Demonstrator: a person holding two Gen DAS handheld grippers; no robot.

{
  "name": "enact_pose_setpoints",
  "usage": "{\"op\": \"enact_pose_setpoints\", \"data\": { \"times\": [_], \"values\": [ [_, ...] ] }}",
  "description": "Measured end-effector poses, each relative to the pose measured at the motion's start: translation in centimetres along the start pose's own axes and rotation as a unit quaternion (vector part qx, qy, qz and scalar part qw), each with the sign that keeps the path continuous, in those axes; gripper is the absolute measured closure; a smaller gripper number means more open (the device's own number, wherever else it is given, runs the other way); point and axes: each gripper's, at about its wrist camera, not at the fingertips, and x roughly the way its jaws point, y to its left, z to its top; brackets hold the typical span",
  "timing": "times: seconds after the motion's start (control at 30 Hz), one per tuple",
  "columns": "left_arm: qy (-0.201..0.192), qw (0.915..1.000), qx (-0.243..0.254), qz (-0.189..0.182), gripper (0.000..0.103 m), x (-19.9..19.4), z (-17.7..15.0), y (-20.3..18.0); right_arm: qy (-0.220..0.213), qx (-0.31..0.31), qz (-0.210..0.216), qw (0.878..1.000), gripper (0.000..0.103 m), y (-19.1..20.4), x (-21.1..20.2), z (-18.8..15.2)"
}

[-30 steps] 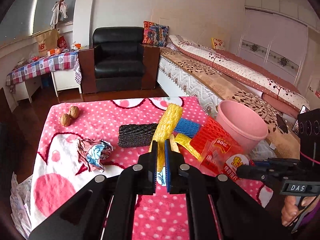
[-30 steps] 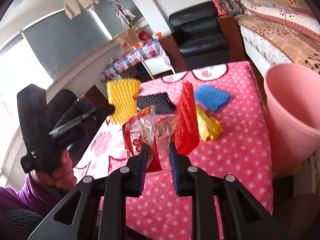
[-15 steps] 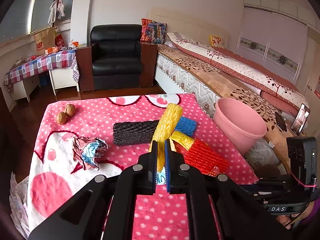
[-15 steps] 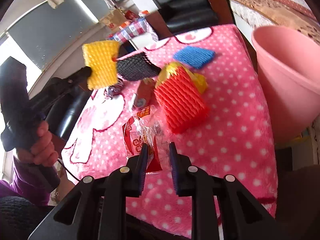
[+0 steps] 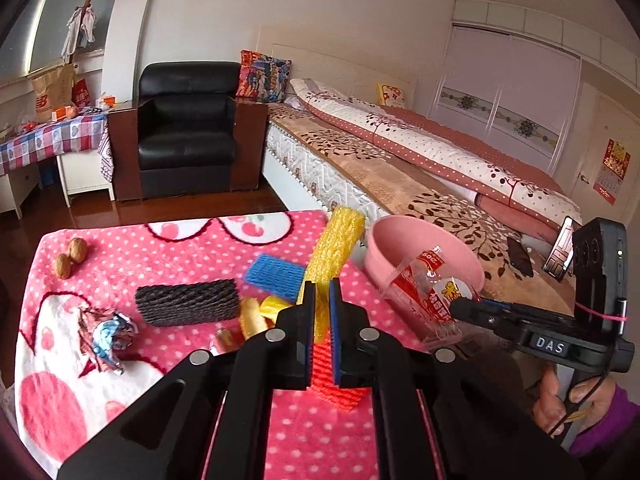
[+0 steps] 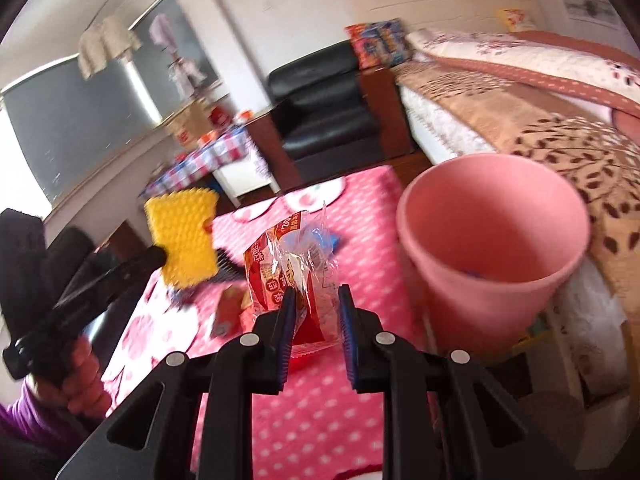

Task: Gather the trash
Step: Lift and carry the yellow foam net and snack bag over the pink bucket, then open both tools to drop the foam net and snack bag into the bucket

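My left gripper (image 5: 322, 286) is shut on a yellow foam net (image 5: 334, 250), which sticks up above the table; the right wrist view shows that yellow net (image 6: 182, 238) at the left. A red and clear plastic snack wrapper (image 6: 296, 266) is pinched in my right gripper (image 6: 318, 294), close to the left of the pink bucket (image 6: 496, 264). From the left wrist view the wrapper (image 5: 426, 292) hangs in front of the bucket (image 5: 416, 240), beside the table's right edge. On the pink dotted cloth (image 5: 160, 256) lie a black net (image 5: 188, 302), a blue net (image 5: 274, 276), a red net (image 5: 334, 384) and crumpled paper (image 5: 106, 334).
Two walnuts (image 5: 70, 256) lie at the cloth's far left corner. A yellow scrap (image 5: 260, 316) lies by the black net. A bed (image 5: 400, 160) runs along the right behind the bucket, a black armchair (image 5: 186, 132) stands beyond the table. A person's hand (image 5: 576, 400) holds the right gripper.
Both grippers have swung right toward the pink bucket. The wrapper now hangs beside the bucket's rim, and the bucket has grown larger in the right wrist view. Both grips are unchanged.
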Motion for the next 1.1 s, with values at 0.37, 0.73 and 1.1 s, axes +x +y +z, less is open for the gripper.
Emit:
{"op": "enact_pose_setpoints", "data": {
  "times": [0.37,0.73,1.1],
  "values": [
    [0.002,0.9983,0.003,-0.058,0.097,6.9,3.4,-7.1,-0.065,0.052,-0.118,0.989,0.082,-7.1,-0.6,4.2],
    [0.046,0.9981,0.013,-0.038,0.097,14.7,3.9,-10.6,-0.043,0.082,-0.161,0.983,0.082,-11.9,2.9,5.1],
    [0.093,0.9952,0.023,-0.023,0.097,19.9,3.3,-11.6,-0.014,0.07,-0.185,0.98,0.081,-13.7,6.2,5.5]
  ]
}}
